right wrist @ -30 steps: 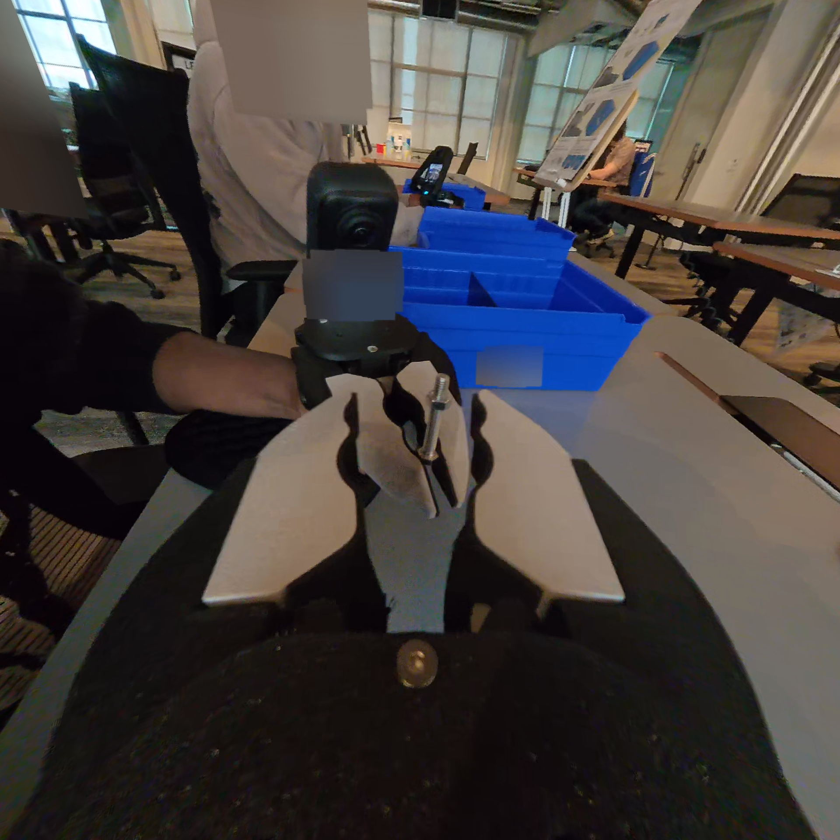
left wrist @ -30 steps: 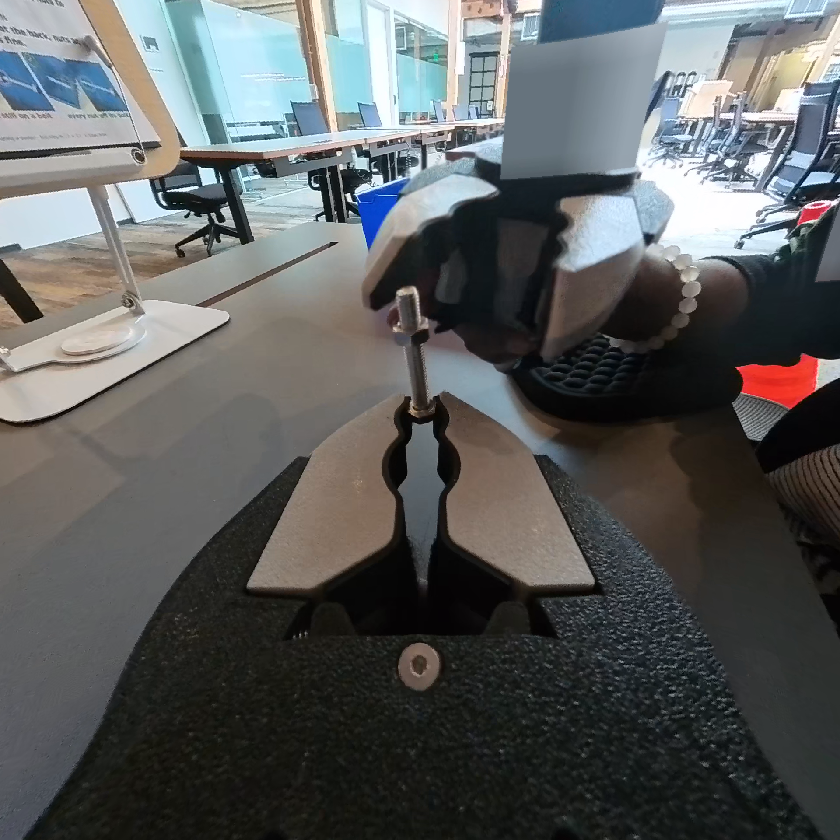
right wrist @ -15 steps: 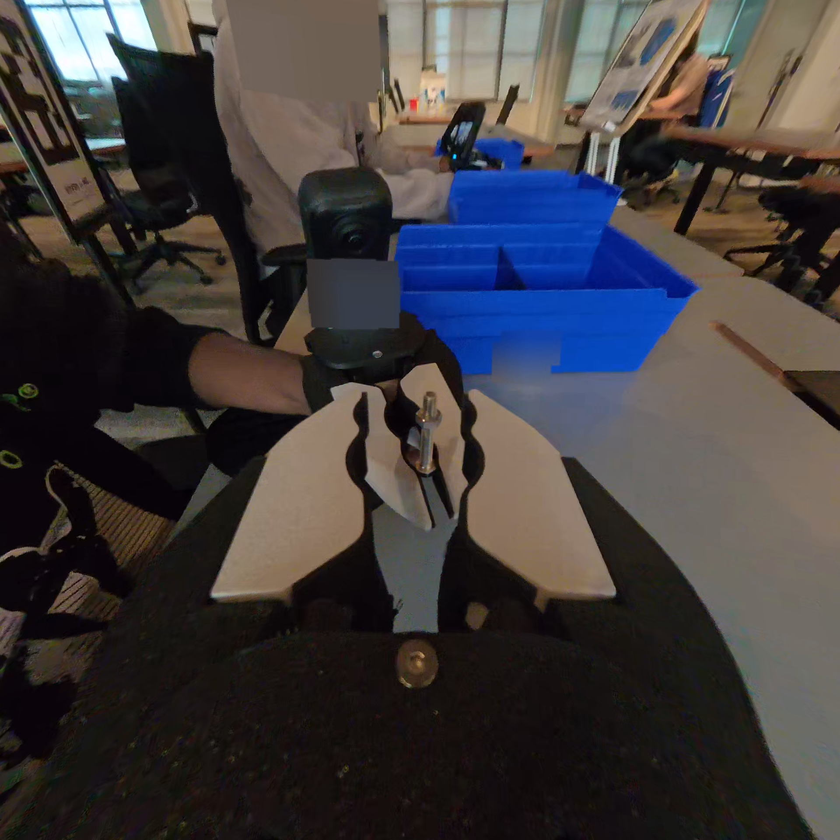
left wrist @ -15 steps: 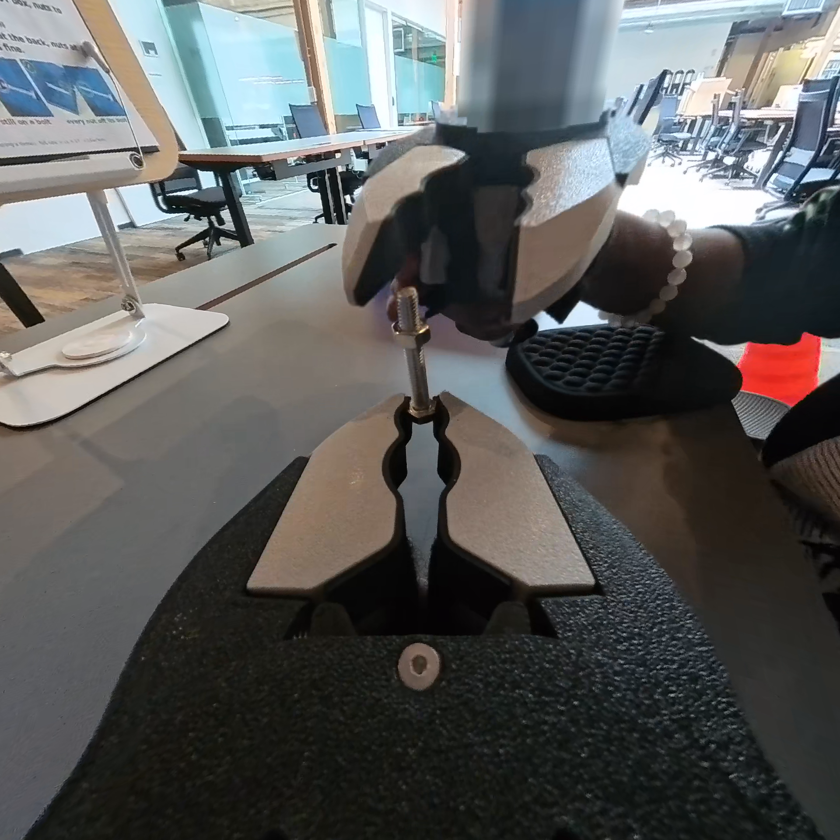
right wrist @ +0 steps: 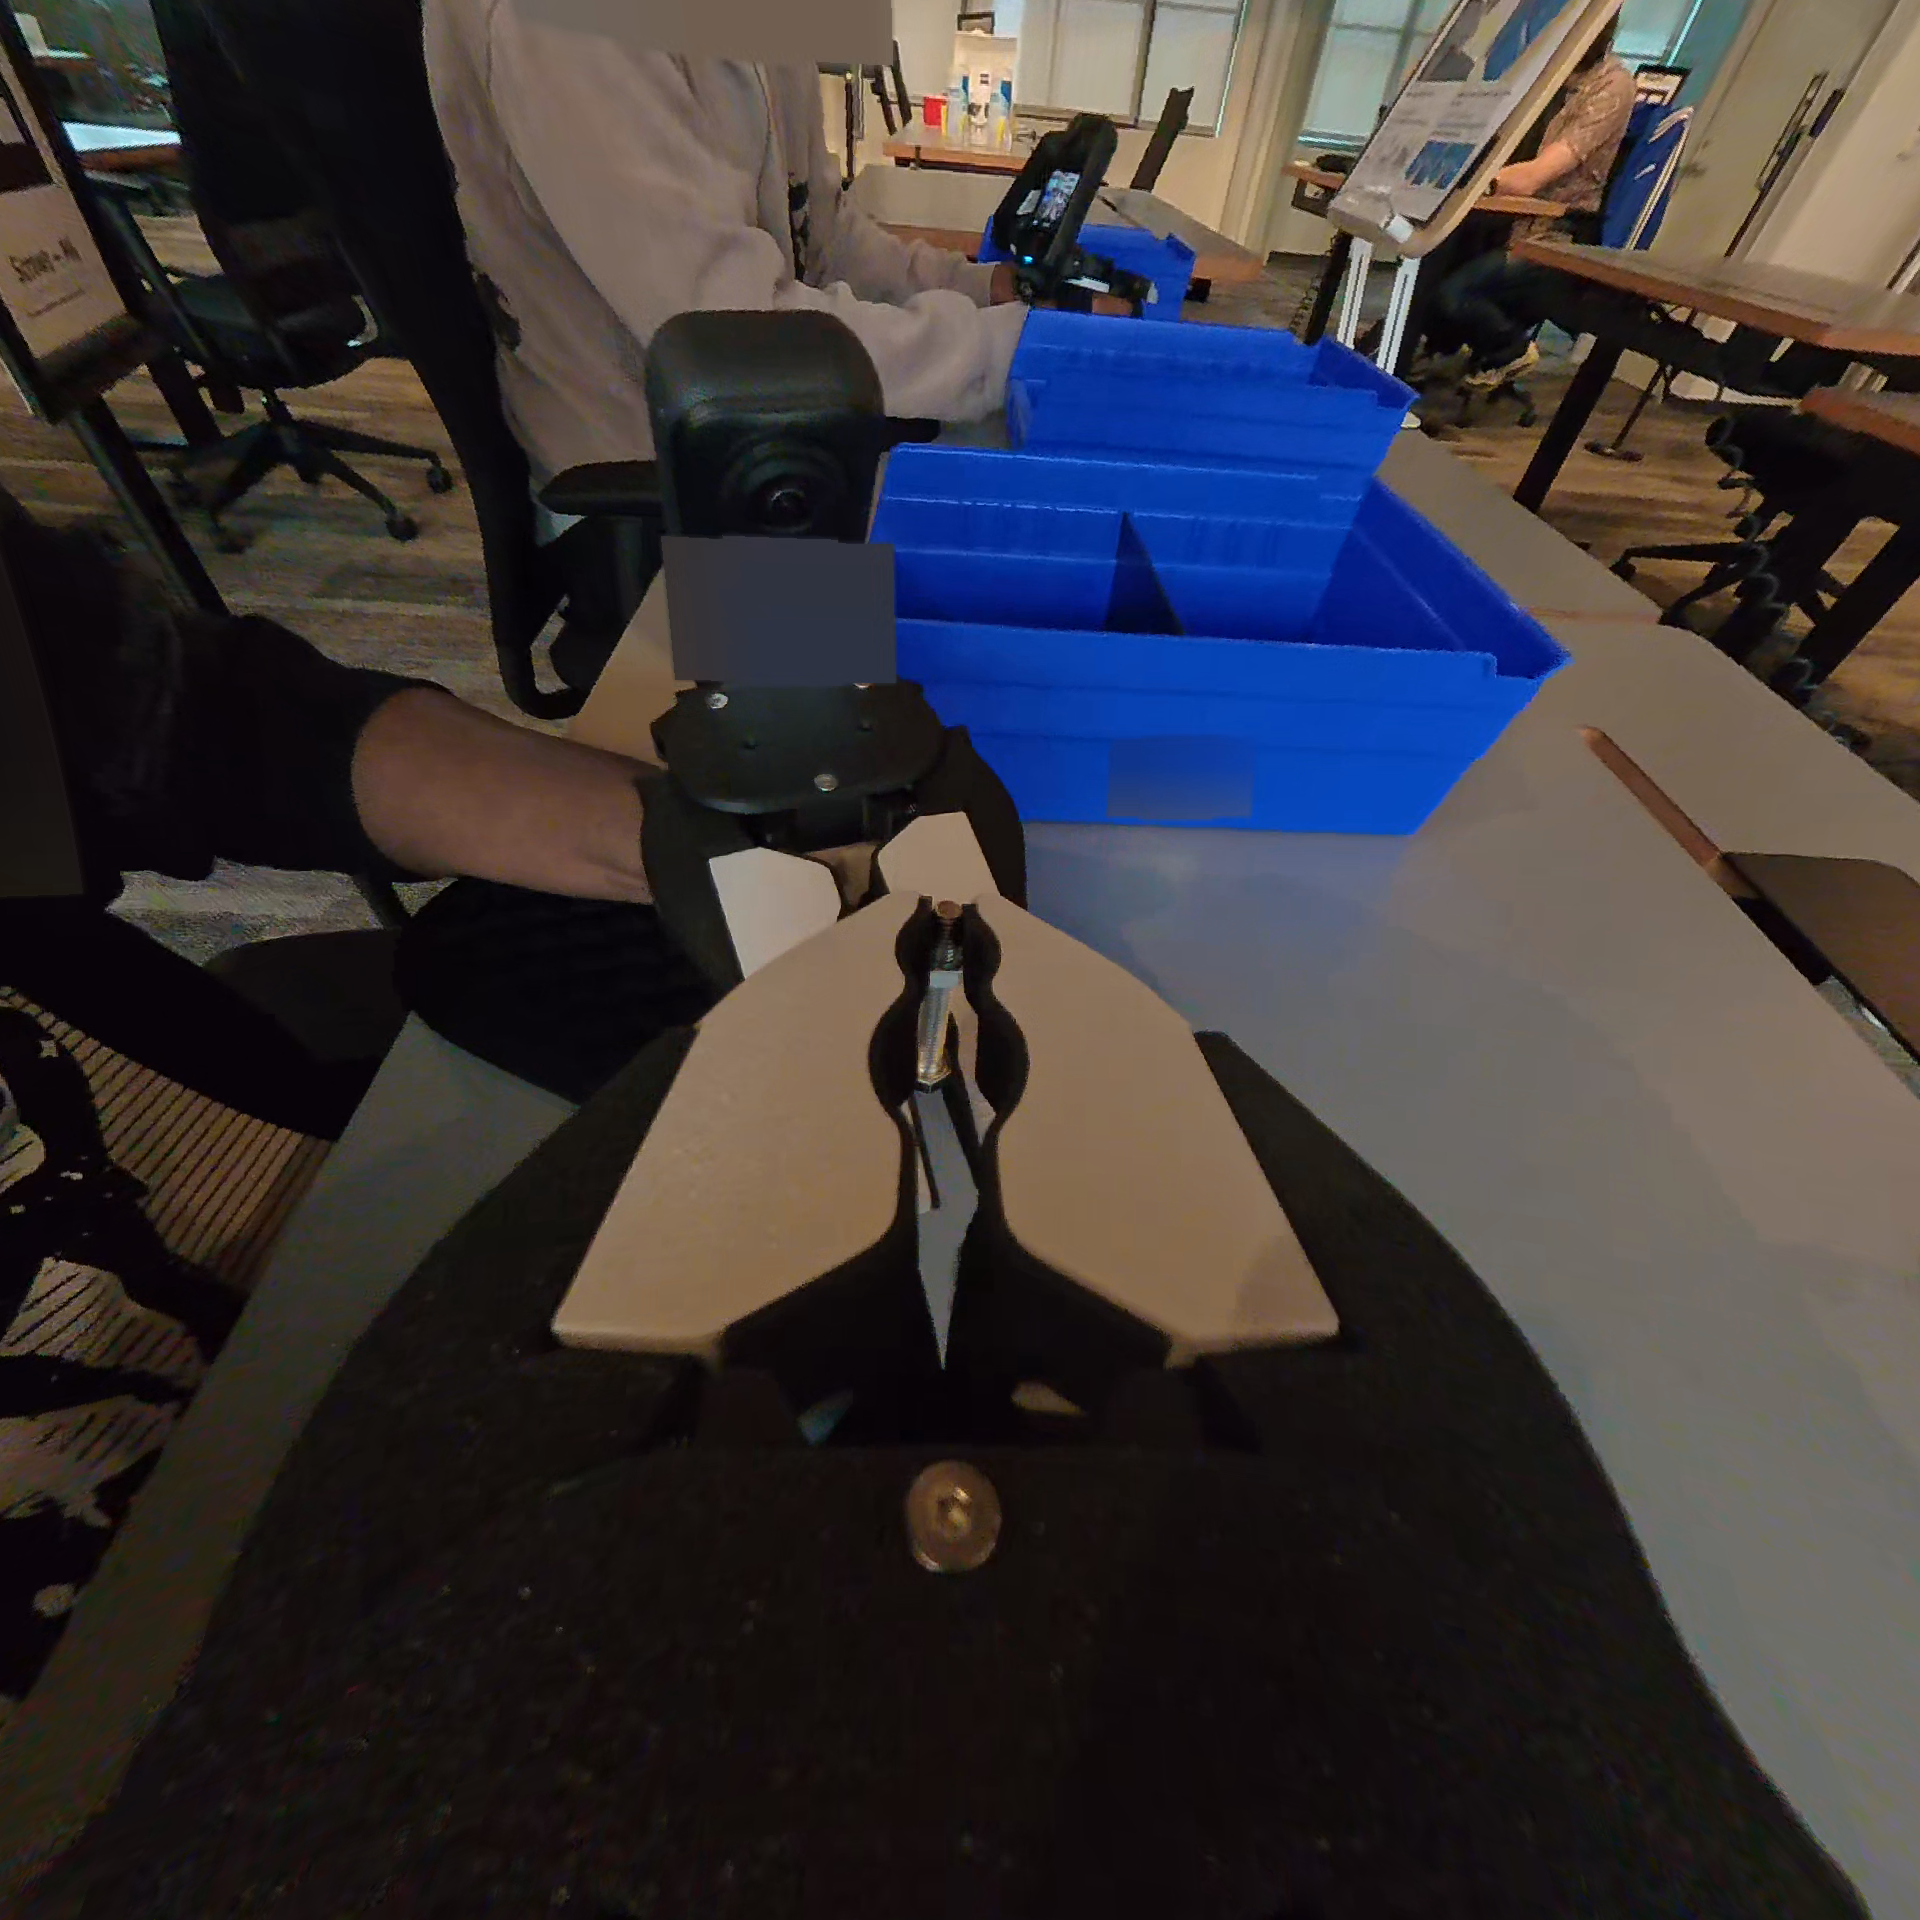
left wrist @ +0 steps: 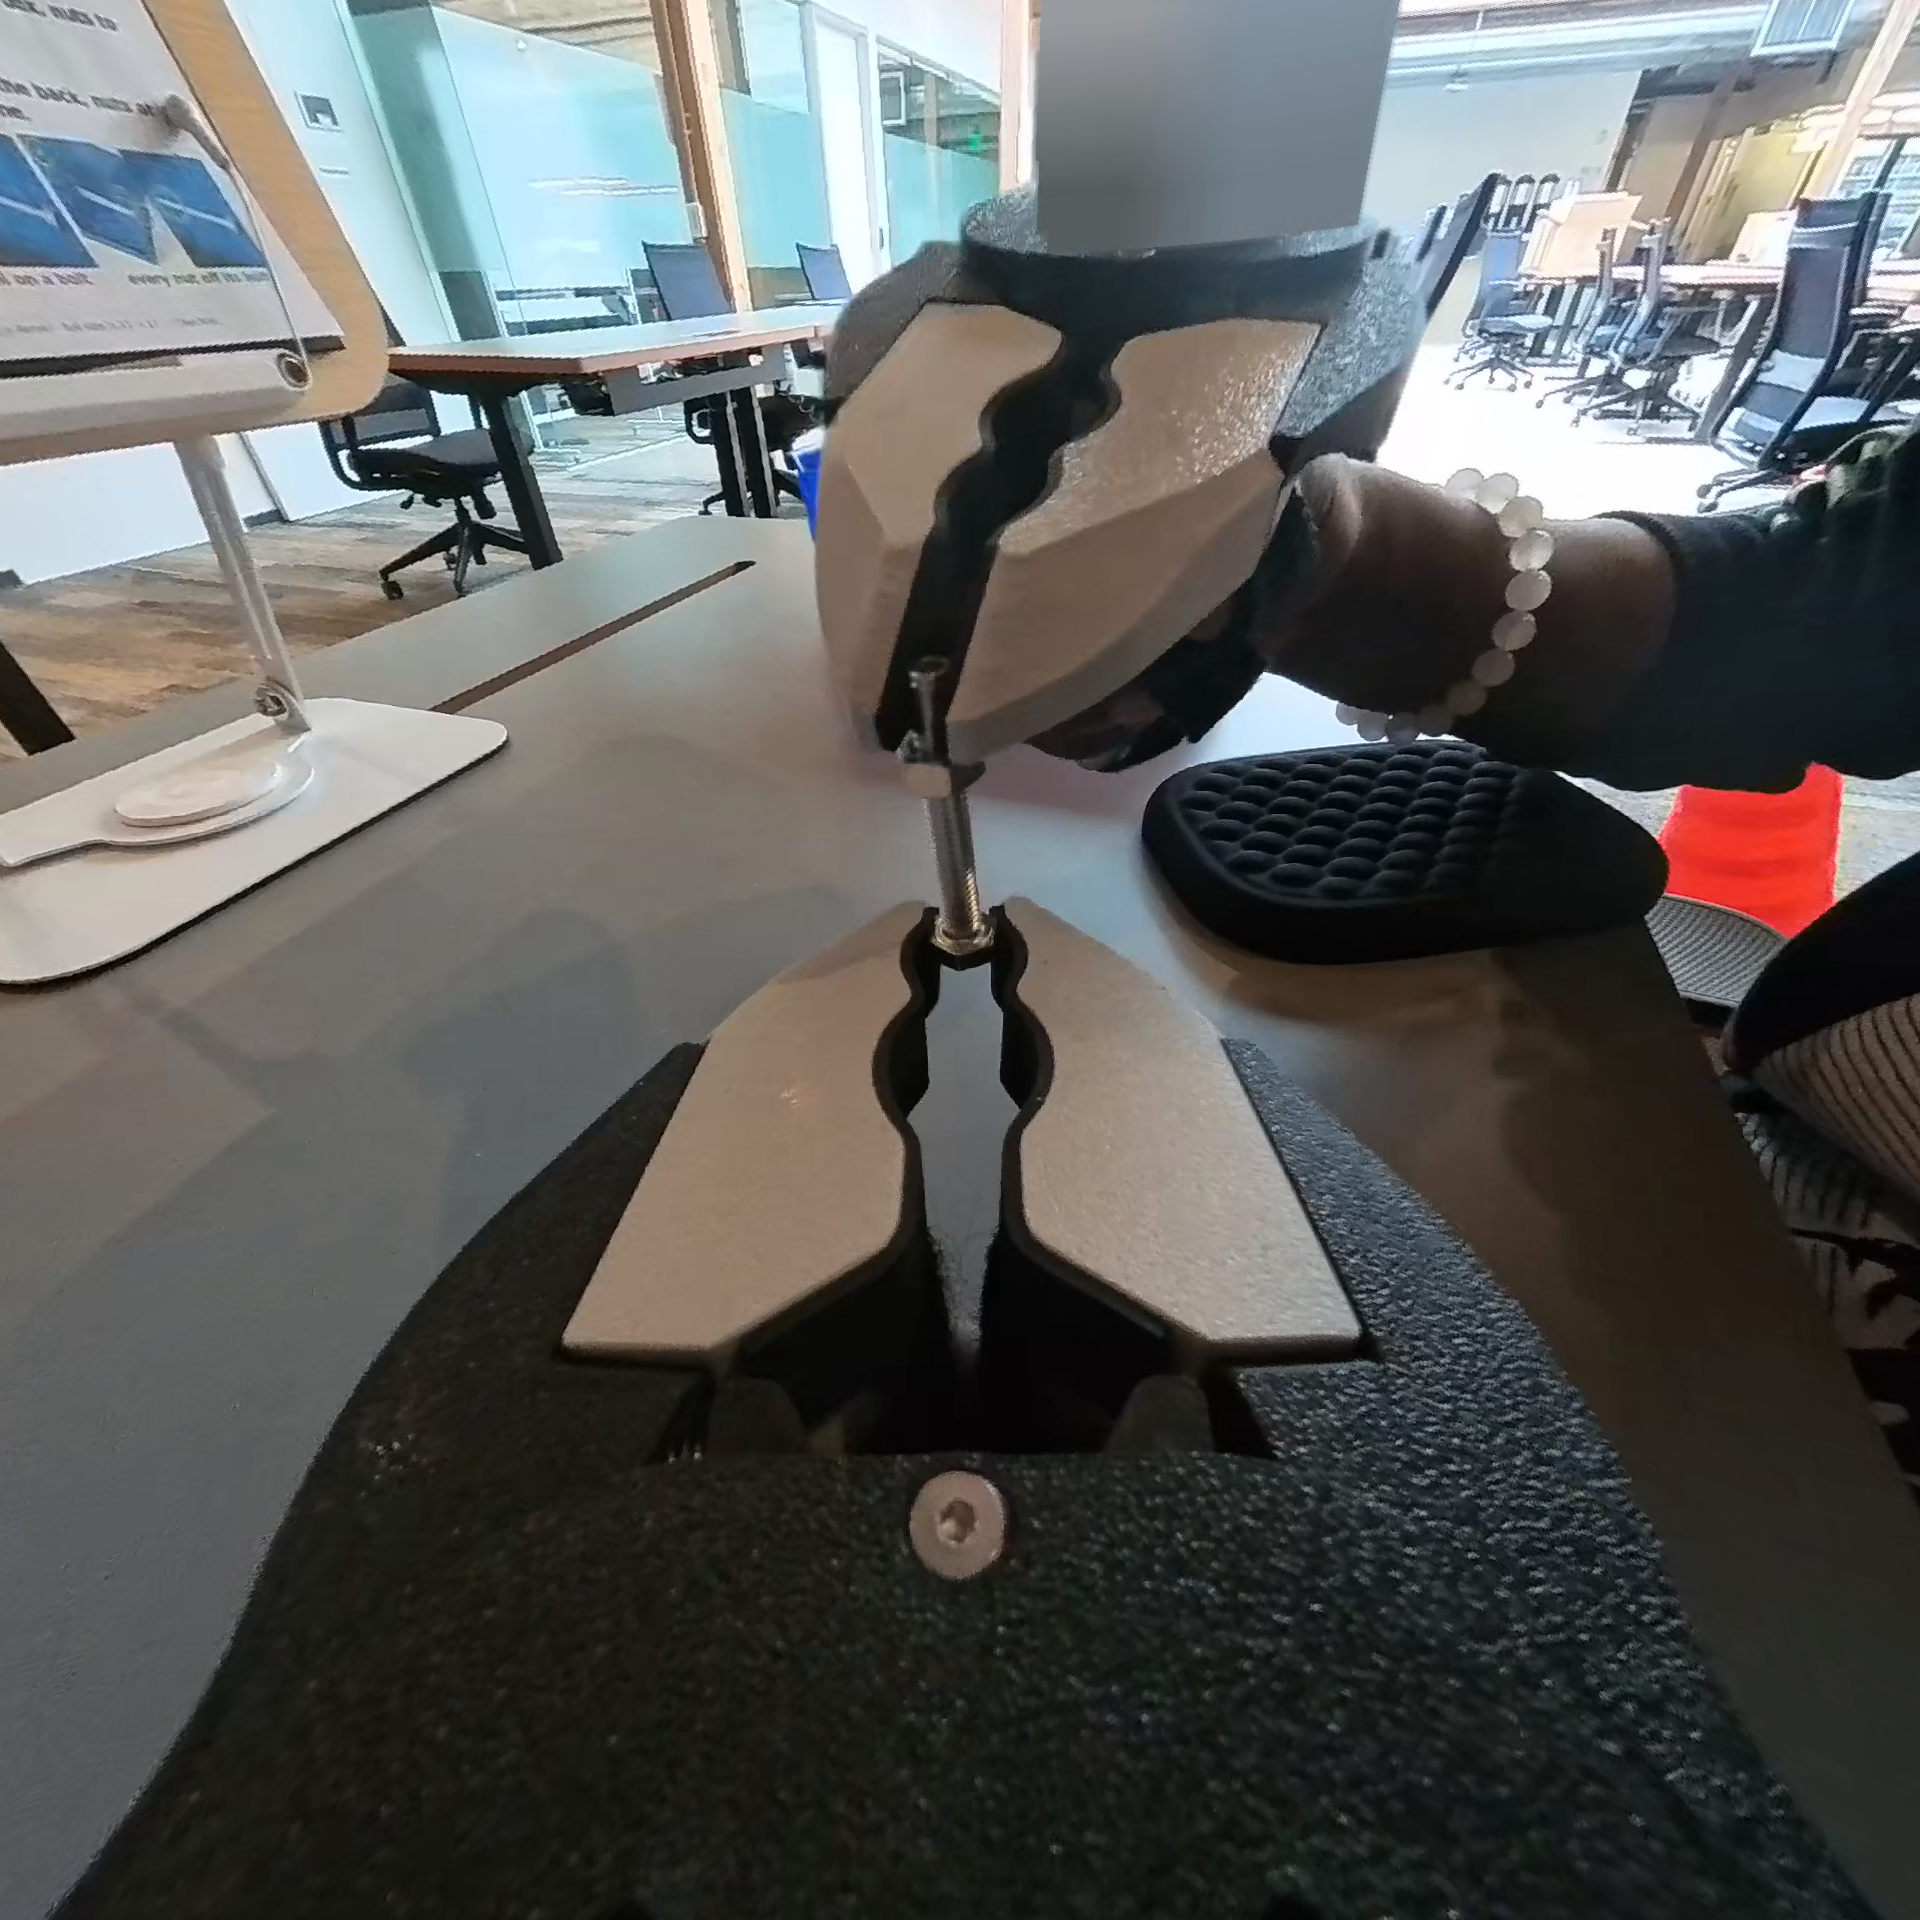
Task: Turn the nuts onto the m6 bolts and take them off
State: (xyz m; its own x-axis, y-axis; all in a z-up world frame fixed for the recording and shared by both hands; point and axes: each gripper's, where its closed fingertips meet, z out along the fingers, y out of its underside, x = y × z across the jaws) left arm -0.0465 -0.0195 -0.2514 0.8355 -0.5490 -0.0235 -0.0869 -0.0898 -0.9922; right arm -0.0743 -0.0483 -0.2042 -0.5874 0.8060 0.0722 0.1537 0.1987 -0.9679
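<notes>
Item: bolt (left wrist: 954,831), silver, threaded, standing upright above the grey table (left wrist: 416,1039); every other place here is being given from it.

- Left gripper (left wrist: 961,925): sitting at the bolt's lower end, its two fingertips drawn nearly together and pinching the hex head.
- Nut (left wrist: 928,771): silver, sitting high on the bolt, a short length of thread showing above it.
- Right gripper (right wrist: 948,914): coming down over the bolt's top end, its fingers (left wrist: 1101,540) closed around the thread at and above the nut (whether they are pressing the nut itself or only the thread, I cannot tell). In the right wrist view the shaft is running down the slot between the pads.
- Blue bin (right wrist: 1195,717): divided, standing on the table beyond the bolt on the far side from the right gripper, with a second blue bin (right wrist: 1195,395) behind it.
- Document stand (left wrist: 208,727): white, standing well off to the bolt's left in the left wrist view.
- Black honeycomb pad (left wrist: 1392,842): lying to the bolt's right in that view, under the wrist of the person's right hand (left wrist: 1403,592).
</notes>
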